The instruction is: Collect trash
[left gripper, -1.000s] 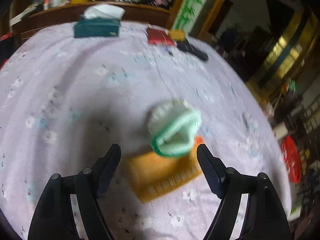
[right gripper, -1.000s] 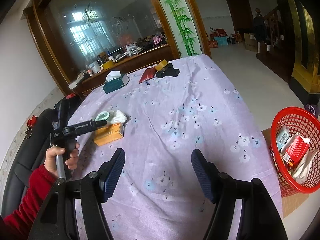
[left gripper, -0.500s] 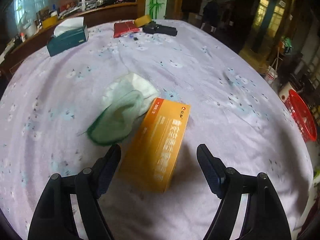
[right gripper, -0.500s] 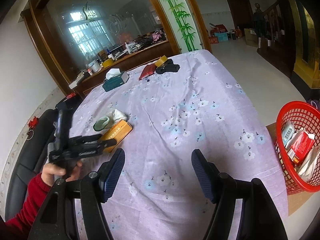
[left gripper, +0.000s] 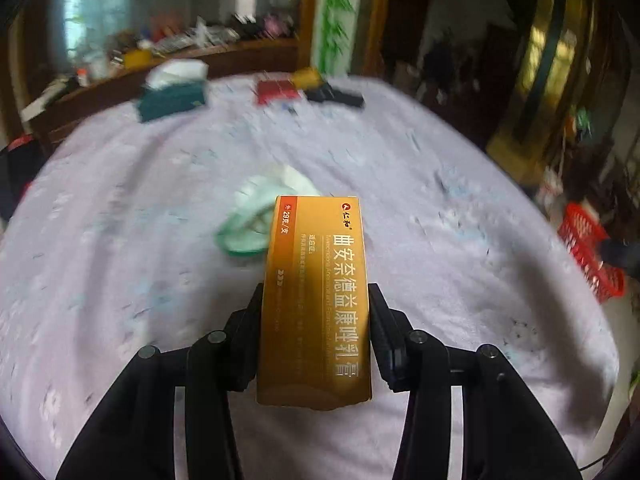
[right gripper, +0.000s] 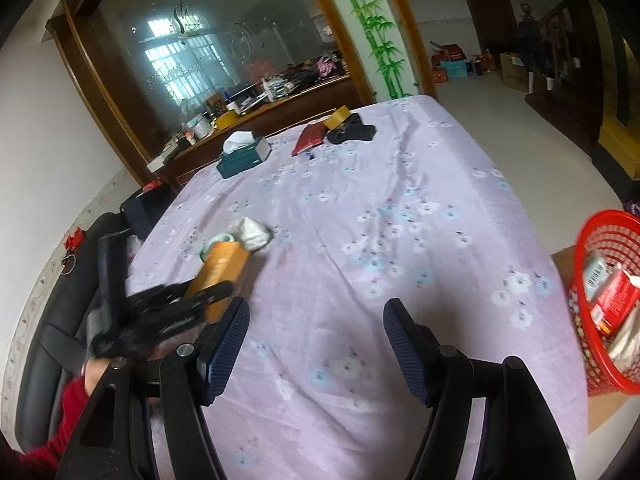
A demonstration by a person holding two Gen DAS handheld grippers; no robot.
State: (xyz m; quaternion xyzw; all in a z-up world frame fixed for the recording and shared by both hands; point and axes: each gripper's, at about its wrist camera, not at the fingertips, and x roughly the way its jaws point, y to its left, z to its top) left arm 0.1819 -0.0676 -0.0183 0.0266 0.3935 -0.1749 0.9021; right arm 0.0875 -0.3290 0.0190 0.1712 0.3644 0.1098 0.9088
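We've got the orange carton [left gripper: 316,300] between the jaws of the left gripper [left gripper: 316,332], which are closing on its long sides, pads hard against the card. It sits raised above the lilac floral worktop [left gripper: 460,240], nose pointing away from us. The right gripper [right gripper: 316,344] hovers spread wide over bare cloth with nothing between its pads.

The red basket [right gripper: 608,304] waits off the worktop's far edge, already holding wrappers, and that is where we judge this carton is headed. The risk: the hold is low on a long, light box, so a quick swing could let it pivot or slide out, and too hard a squeeze could crush the card. The crumpled tissue and green-rimmed scrap [left gripper: 260,216] just behind the carton remain to be collected.

On the lid we read big white Chinese characters, 曲安奈德益康唑乳膏, a 仁和 logo at the far end, and a red strip marked 29克/支. Smaller print is too blurred.
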